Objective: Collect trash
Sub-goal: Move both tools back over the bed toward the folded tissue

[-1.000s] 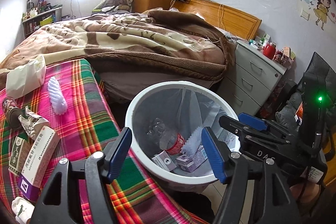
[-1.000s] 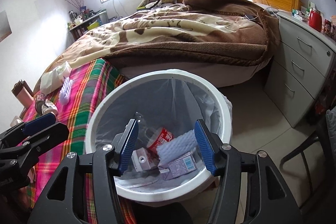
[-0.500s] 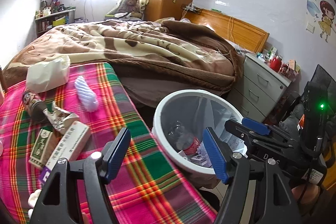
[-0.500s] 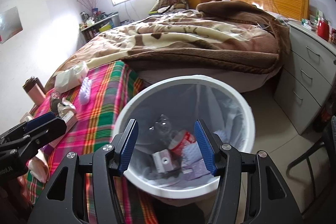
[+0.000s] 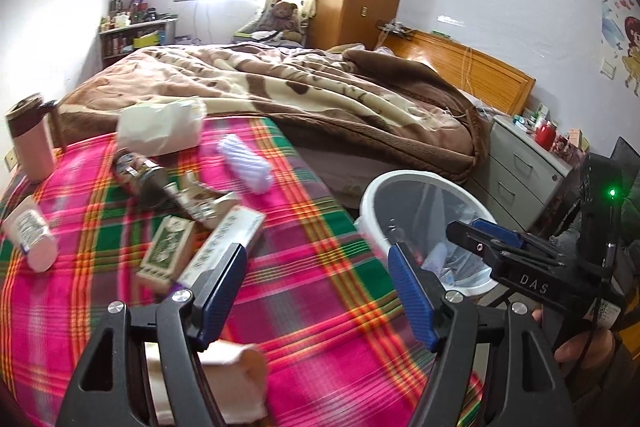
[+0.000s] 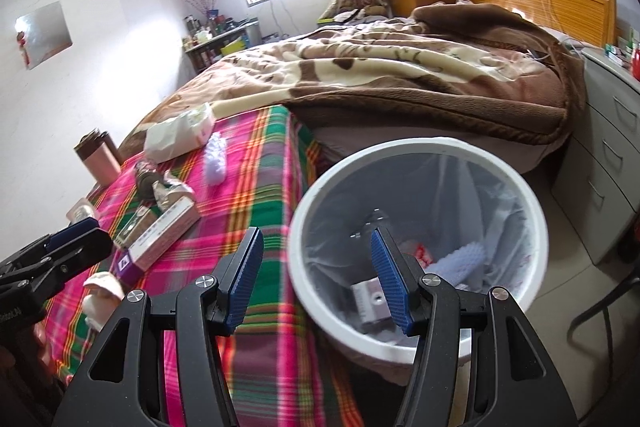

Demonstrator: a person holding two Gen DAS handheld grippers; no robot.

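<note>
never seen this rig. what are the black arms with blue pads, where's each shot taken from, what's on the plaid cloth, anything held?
No robot here: a person carries a hand-held claw in each hand, each with a fisheye camera looking along its two blue-padded fingers. One picture is from the left claw, the other from the right claw; each also glimpses the other claw at its edge. Both are open and hold nothing. On the plaid cloth lie a white box, a green box, a foam sleeve, a tissue pack and a pink mug. Beside it stands a white bin, already holding some trash.
</note>
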